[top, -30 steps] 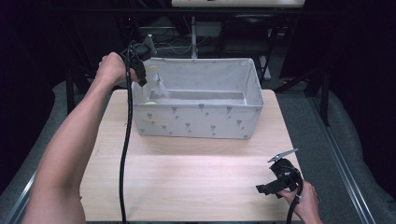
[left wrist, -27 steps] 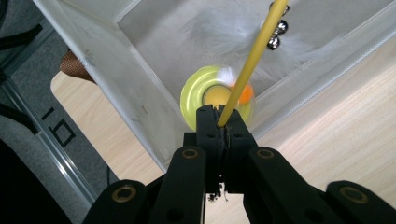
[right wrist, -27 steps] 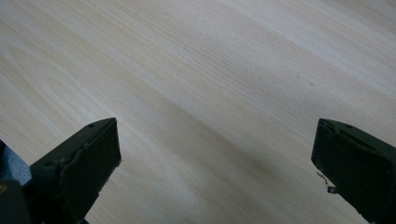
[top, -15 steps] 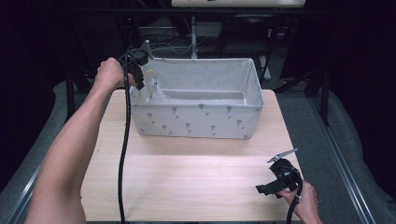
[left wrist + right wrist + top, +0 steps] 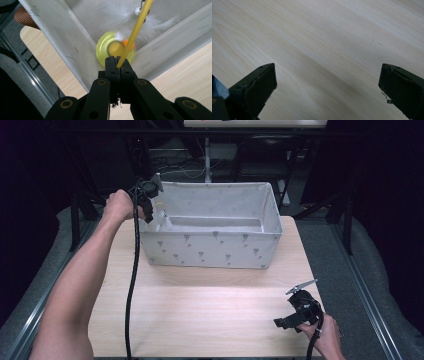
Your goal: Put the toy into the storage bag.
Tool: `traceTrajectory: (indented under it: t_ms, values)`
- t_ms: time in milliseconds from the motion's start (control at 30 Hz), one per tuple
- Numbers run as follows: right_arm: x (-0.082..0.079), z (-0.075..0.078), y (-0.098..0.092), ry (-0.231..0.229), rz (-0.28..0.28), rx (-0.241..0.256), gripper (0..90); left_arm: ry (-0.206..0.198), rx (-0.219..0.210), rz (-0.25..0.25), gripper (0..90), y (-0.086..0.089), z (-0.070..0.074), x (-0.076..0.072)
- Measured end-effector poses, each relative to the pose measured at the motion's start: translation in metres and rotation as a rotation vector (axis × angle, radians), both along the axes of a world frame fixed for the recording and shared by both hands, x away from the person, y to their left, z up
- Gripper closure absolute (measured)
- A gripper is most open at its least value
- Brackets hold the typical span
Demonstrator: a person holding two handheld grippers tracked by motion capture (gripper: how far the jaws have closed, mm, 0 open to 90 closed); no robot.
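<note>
My left gripper [image 5: 149, 195] hovers over the left end of a white fabric bin [image 5: 210, 249]. In the left gripper view, my left gripper [image 5: 117, 65] is shut on a thin yellow stick [image 5: 136, 32] that slants down into the bin. White feathers [image 5: 112, 13] and a small silver bell [image 5: 138, 10] hang by the stick, above a round yellow and orange piece [image 5: 103, 51] in the bin's corner. My right gripper [image 5: 286, 322] rests low at the table's front right. It [image 5: 327, 92] stands open over bare wood with nothing between its jaws.
The bin stands at the back of a pale wooden table [image 5: 200, 310], its patterned front wall facing me. A black cable [image 5: 132, 270] trails from the left gripper along the forearm. Dark frames and cables lie behind the table.
My left hand and gripper have dipped slightly at the bin's left end, still holding the stick. The right gripper has not moved.
</note>
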State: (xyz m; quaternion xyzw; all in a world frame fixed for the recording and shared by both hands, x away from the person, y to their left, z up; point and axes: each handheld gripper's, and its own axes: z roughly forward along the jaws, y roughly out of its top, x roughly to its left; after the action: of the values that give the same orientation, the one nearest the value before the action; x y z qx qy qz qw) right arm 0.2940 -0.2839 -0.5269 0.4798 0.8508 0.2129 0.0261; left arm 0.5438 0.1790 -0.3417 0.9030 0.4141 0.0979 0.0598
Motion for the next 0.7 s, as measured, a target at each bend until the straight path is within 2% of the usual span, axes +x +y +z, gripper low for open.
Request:
traceTrajectory:
  t_ms: [167, 200, 267, 467, 500, 700]
  values:
    - [0.0, 0.0, 0.0, -0.005, -0.005, 0.003, 1.3, 0.002, 0.003, 0.004, 88.2, 0.002, -0.007, 0.0]
    - [-0.001, -0.001, 0.001, -0.013, -0.018, 0.018, 1.3, -0.001, 0.001, 0.012, 88.2, 0.003, -0.008, 0.0]
    - [-0.001, 0.0, 0.001, -0.003, -0.002, 0.001, 1.4, 0.013, 0.0, 0.02, 88.2, 0.005, -0.013, 0.002]
    - [-0.001, 0.0, 0.0, 0.001, 0.005, -0.007, 1.3, 0.035, 0.0, 0.024, 88.1, 0.007, -0.025, 0.003]
    - [-0.001, 0.0, 0.001, -0.003, -0.002, 0.008, 1.3, 0.033, -0.003, 0.024, 88.1, 0.007, -0.026, 0.004]
    - [-0.001, 0.001, 0.0, -0.006, 0.002, 0.003, 1.4, 0.041, 0.002, 0.032, 87.9, 0.01, -0.026, 0.004]
